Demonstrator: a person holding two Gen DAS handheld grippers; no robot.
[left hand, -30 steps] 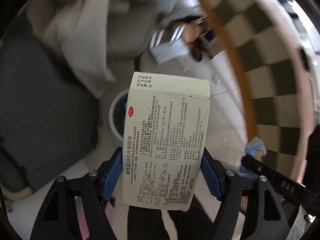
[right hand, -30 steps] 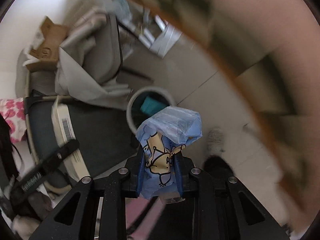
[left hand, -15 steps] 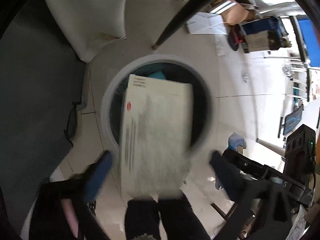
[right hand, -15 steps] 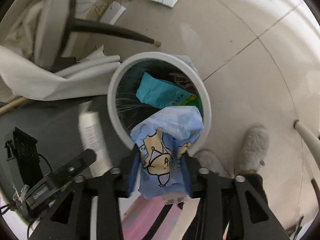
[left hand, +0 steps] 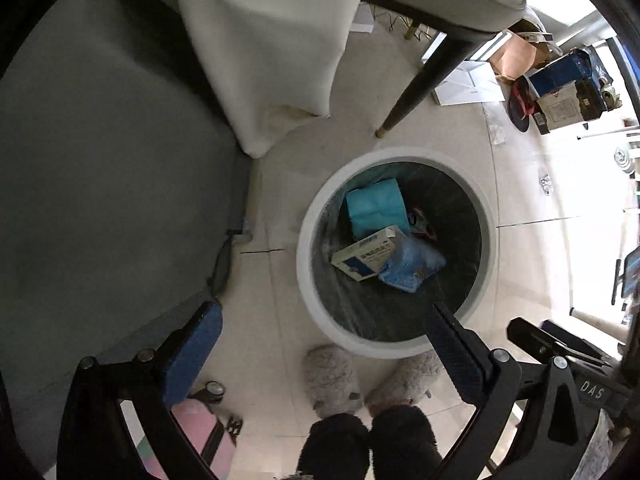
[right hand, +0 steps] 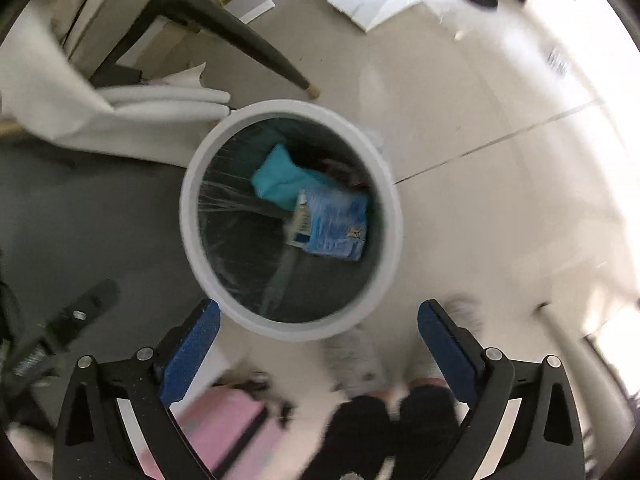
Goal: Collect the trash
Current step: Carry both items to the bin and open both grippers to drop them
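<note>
While both grippers hang above the floor and point down, a round white bin point(left hand: 394, 254) is seen below them, lined with a dark bag. The left gripper point(left hand: 324, 354) is spread wide, nothing between its blue pads point(left hand: 192, 354) — one pad is seen over the grey mat point(left hand: 100, 184), the other over the near rim of the bin. The right gripper point(right hand: 318, 350) is likewise released; its jaws have just been opening, and nothing is held between its fingers point(right hand: 190, 354).

Inside the bin three pieces of trash are noted. A white box point(left hand: 366, 254) with blue print lies tilted near the middle, and a blue packet point(left hand: 412, 266) lies against it, touching its right end. Behind both a teal packet point(left hand: 376, 206) is propped toward the far wall. In the right wrist view the same things are seen, blurred: bin point(right hand: 290, 220), blue packet point(right hand: 336, 222) partly covering the white box point(right hand: 300, 220), teal packet point(right hand: 280, 178) beyond. A small reddish scrap is glimpsed beside the teal packet; what it is cannot be told.

Around the bin — pale floor tiles point(left hand: 552, 184), a dark chair leg point(left hand: 424, 80) just beyond the far rim, and a white cloth point(left hand: 264, 48) hanging down at the left. Two grey fluffy slippers point(left hand: 332, 380) are set just beside the near rim, dark trouser legs point(left hand: 372, 440) rising from them. A pink object point(left hand: 200, 432) is seen at the lower edge.
</note>
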